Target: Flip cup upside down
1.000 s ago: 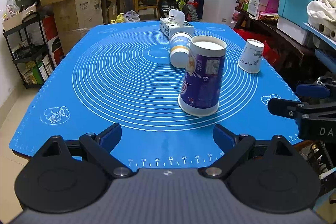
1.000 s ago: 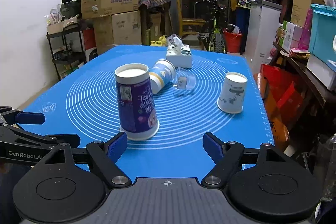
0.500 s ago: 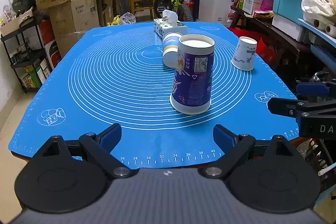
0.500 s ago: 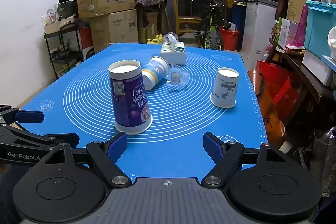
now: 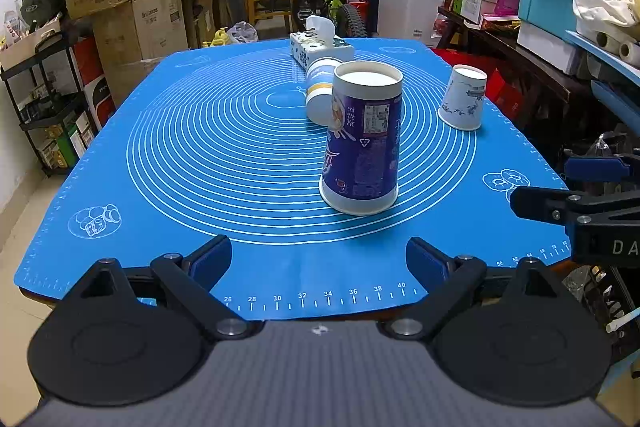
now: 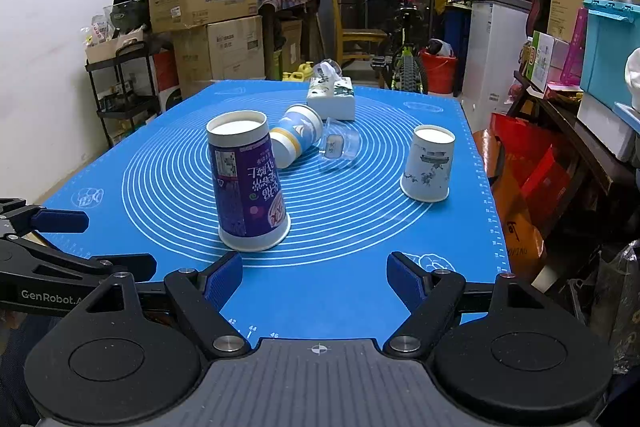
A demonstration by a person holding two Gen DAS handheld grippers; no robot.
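Note:
A tall purple paper cup (image 5: 362,143) stands upside down on the blue mat (image 5: 200,155); it also shows in the right wrist view (image 6: 246,183). A blue-and-white cup (image 6: 296,137) lies on its side behind it. A clear plastic cup (image 6: 338,145) lies on its side next to that. A small white patterned cup (image 6: 428,163) stands upside down at the right. My left gripper (image 5: 319,261) is open and empty near the mat's front edge. My right gripper (image 6: 315,277) is open and empty, just short of the purple cup.
A tissue box (image 6: 331,99) sits at the far side of the mat. Cardboard boxes (image 6: 204,3) and a black shelf (image 6: 120,87) stand at the left. A bicycle (image 6: 404,55), a white cabinet (image 6: 496,47) and storage bins (image 6: 608,51) crowd the back and right.
Both grippers have drawn back from the cups toward the mat's front edge. The cups have not moved.

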